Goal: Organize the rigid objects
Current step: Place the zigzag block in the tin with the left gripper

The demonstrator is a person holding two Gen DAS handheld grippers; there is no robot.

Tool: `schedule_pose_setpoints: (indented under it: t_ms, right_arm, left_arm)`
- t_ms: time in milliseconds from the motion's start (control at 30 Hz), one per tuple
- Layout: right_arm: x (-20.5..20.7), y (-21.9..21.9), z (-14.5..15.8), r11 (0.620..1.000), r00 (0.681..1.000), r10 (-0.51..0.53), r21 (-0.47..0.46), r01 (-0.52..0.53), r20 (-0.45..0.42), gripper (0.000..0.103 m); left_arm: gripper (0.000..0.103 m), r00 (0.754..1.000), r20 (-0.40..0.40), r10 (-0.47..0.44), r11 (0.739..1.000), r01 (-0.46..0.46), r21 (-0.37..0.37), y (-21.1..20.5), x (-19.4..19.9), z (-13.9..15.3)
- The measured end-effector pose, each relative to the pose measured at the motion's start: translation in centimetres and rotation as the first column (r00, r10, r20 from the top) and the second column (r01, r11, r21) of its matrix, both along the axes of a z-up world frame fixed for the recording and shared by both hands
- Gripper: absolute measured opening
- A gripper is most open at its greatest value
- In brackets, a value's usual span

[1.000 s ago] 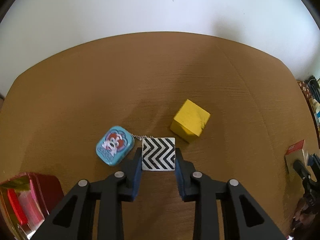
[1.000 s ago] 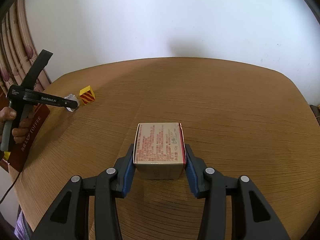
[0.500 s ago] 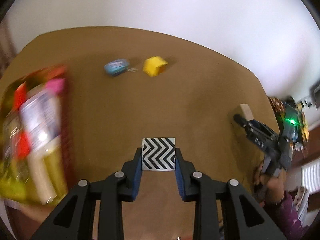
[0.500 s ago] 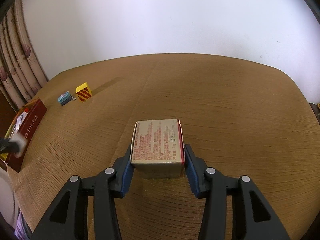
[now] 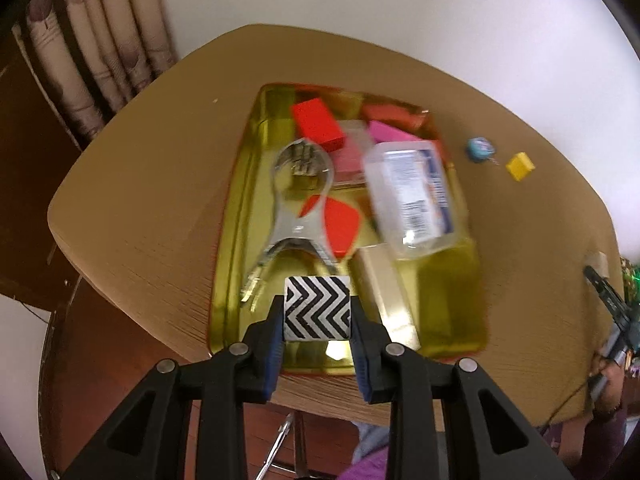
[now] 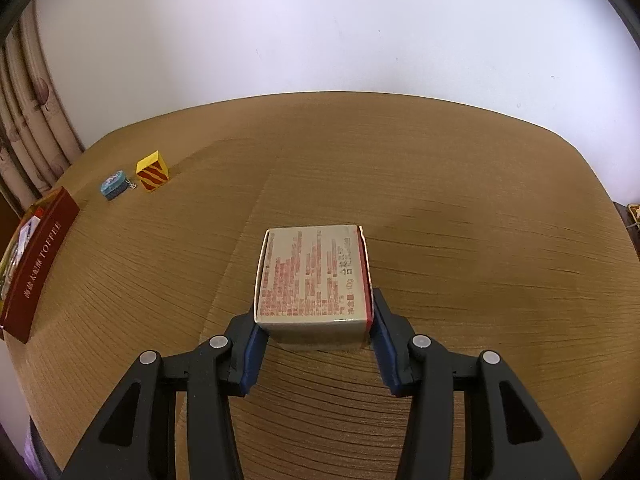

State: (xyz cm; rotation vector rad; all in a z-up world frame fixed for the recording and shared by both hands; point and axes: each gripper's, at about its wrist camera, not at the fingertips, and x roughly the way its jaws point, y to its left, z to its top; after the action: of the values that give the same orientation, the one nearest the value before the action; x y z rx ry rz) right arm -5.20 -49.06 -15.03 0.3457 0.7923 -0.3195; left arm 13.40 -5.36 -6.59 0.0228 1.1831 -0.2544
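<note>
The black-and-white chevron block [image 5: 317,307] sits clamped in the left tool [image 5: 317,320], chevron tips pointing up-frame, hovering over the near end of the gold-lined tin [image 5: 232,216]. The tin's long axis runs away from the camera; it is crowded with a clear container [image 5: 412,196], red pieces and what looks like a clear clip [image 5: 300,216], blurred. The right tool [image 6: 314,328] pinches a printed carton [image 6: 314,272] resting on the desk [image 6: 460,208], open wood all around.

Rounded wooden table [image 6: 440,184] before a plain white wall [image 6: 320,28], patterned curtains [image 5: 100,40] at left.
</note>
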Motion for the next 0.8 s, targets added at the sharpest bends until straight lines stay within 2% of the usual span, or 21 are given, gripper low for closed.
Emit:
schedule_pose_setpoints:
  t_ms: [67,167,533,667,800]
  right_arm:
    - [0.2,0.1,-0.1,1.0,1.0,-0.001,-0.004,0.001,-0.007,0.044]
    - [1.1,0.2,-0.4,1.0,1.0,0.002,-0.011,-0.002,-0.015,0.044]
    - [1.3,0.1,-0.7,1.0,1.0,0.002,-0.018,-0.003,-0.02,0.044]
    - [1.3,0.0,-0.7,1.0,1.0,0.008,-0.012,-0.008,-0.02,0.044]
    - [1.4,-0.1,-0.6,1.0,0.999,0.014,0.008,-0.014,-0.037,0.044]
  left_arm:
    - [0.03,1.0,-0.01,0.013,1.0,-0.013,0.01,0.3,0.5,-1.2]
    - [0.03,1.0,-0.026,0.014,1.0,-0.014,-0.009,0.5,0.0,-1.4]
    - [0.031,0.999,0.025,0.022,0.998,-0.023,0.061,0.1,-0.3,-1.6]
    - [0.031,0.997,0.063,0.053,0.998,-0.055,0.028,0.8,-1.0,-0.7]
    - [0.031,0.985,0.147,0.088,0.996,-0.084,-0.033,1.7,-3.3,1.3]
